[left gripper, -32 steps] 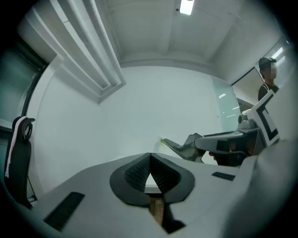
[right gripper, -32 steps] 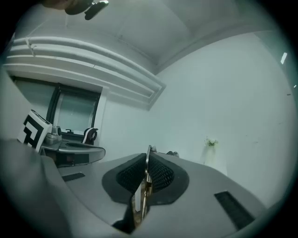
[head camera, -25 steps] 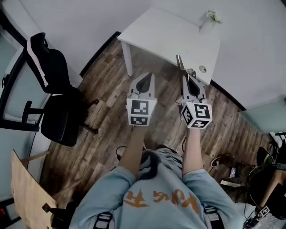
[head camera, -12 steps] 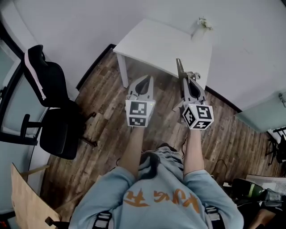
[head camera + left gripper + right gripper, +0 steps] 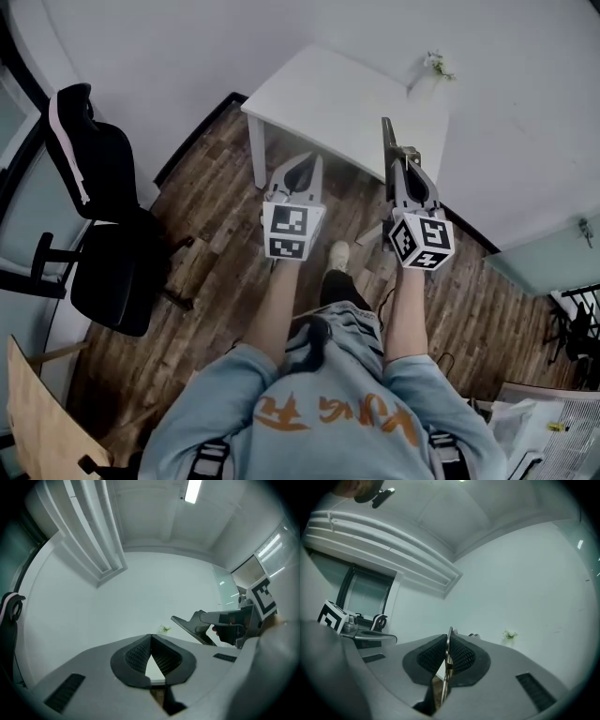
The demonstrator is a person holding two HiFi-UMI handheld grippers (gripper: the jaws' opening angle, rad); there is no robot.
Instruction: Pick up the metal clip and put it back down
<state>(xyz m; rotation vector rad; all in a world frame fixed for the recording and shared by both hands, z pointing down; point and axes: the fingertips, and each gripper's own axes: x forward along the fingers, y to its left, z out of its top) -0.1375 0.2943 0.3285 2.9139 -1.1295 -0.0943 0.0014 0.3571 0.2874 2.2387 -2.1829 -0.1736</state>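
Observation:
My right gripper (image 5: pixel 393 157) is shut on the metal clip (image 5: pixel 386 136), a thin grey strip that sticks out past its tips toward the white table (image 5: pixel 337 89). In the right gripper view the metal clip (image 5: pixel 448 654) stands on edge, pinched between the two black pads of my right gripper (image 5: pixel 448 641). My left gripper (image 5: pixel 302 161) is held beside it at the same height, shut with nothing in it. The left gripper view shows my left gripper (image 5: pixel 150 637) with its tips touching, and the right gripper (image 5: pixel 225 623) with the clip's blade (image 5: pixel 186 626) off to the right.
A small plant (image 5: pixel 434 64) stands at the table's far corner by the white wall. A black office chair (image 5: pixel 103 216) is at the left and a wooden board (image 5: pixel 37 422) at the bottom left. A shoe (image 5: pixel 337 255) rests on the plank floor below the grippers.
Both grippers have moved forward and a little up toward the table, the clip still held in the right one. The person has stepped forward; a shoe now shows between the arms.

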